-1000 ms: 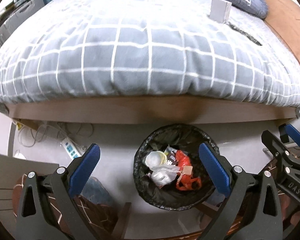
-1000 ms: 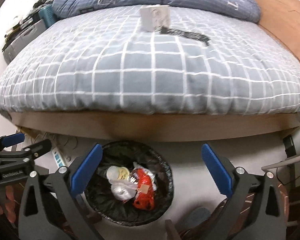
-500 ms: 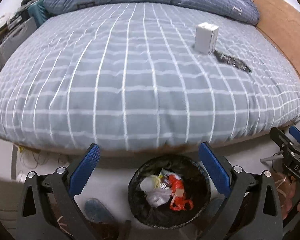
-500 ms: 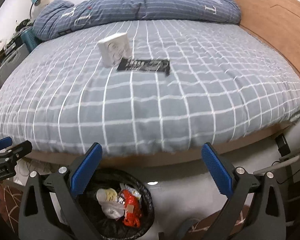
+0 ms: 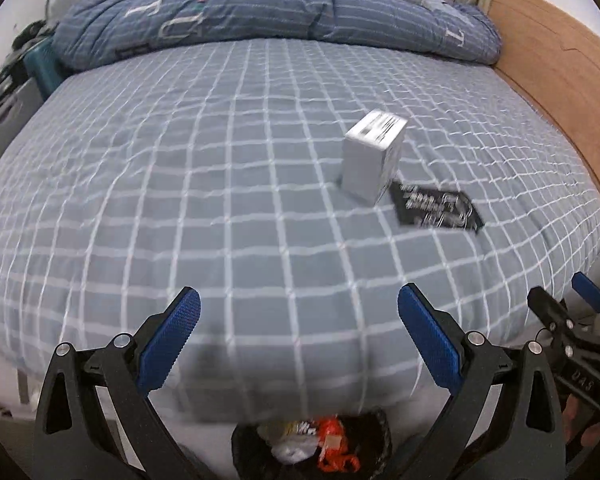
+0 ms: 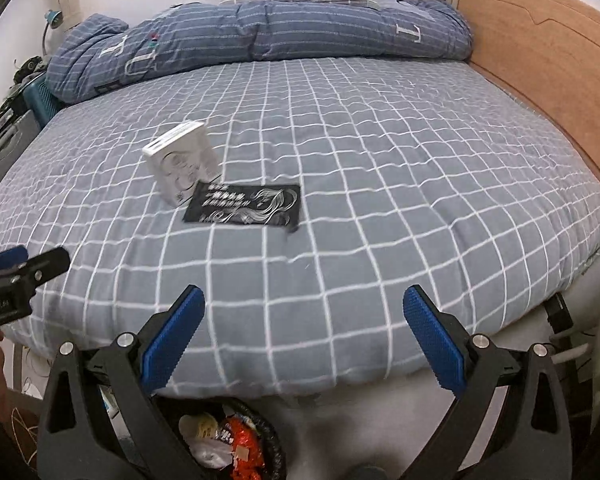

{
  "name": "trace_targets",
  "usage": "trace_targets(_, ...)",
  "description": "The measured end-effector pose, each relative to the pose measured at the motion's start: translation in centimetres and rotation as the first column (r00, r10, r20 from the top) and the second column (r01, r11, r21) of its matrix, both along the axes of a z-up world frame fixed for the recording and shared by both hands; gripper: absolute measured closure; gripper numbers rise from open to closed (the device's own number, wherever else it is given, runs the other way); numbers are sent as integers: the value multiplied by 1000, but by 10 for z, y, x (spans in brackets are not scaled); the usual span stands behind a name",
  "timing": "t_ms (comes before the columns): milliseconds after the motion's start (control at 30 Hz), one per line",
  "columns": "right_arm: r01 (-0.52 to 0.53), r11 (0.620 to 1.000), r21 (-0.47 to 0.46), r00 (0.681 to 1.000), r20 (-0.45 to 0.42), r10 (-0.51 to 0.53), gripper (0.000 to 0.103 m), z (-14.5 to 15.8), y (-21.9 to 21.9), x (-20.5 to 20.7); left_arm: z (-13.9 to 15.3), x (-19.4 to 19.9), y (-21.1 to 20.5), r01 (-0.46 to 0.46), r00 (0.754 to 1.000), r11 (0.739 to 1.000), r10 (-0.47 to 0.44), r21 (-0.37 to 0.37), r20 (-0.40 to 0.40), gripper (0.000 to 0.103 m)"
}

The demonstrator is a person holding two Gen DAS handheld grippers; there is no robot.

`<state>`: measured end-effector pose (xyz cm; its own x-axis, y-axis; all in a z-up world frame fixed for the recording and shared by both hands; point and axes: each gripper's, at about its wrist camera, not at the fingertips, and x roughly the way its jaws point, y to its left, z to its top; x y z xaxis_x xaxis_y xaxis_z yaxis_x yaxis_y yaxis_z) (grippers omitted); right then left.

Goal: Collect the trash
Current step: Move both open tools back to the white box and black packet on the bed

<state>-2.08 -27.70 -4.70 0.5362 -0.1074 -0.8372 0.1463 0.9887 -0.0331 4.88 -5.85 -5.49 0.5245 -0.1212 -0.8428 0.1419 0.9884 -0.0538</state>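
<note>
Judging by looks, you have two light pieces left on the bed (image 6: 380, 200): a small white box (image 6: 182, 164) standing upright near the middle, and a flat black packet (image 6: 244, 204) lying just in front of it, one corner touching or nearly touching the box's foot. The box is probably thin cardboard, stiff enough to grip but easy to crush, so take it across its two broad faces, low down, with a gentle squeeze. The packet looks like slick foil or plastic film (slippery, and limp once lifted); you would do best to pinch its free right-hand edge, pressing a little into the soft quilt to get one finger under.

Your left gripper (image 5: 298, 316) is spread wide and holds nothing, with the box (image 5: 374, 162) and packet (image 5: 436, 208) far off to its right. Your right gripper (image 6: 304, 312) is likewise wide apart and empty, touching nothing. The bin (image 6: 274, 440) sits on the floor at the near edge of the bed, already holding wrappers.
</note>
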Motion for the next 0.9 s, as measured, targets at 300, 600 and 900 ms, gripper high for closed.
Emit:
trace_targets(300, 21, 1000, -2, 999, -32, -21, 7, -9, -25, 26, -22, 71, -49, 68, 997, 998, -68, -2, -21, 6)
trace_targets(600, 29, 999, 14, 998, -56, -28, 7, -24, -39, 46, -42, 118, -68, 75, 997, 997, -75, -4, -28, 7)
trace_targets(900, 31, 999, 37, 997, -67, -28, 7, -35, -43, 59, -53, 136, -87, 149, 987, 989, -150, -26, -53, 33)
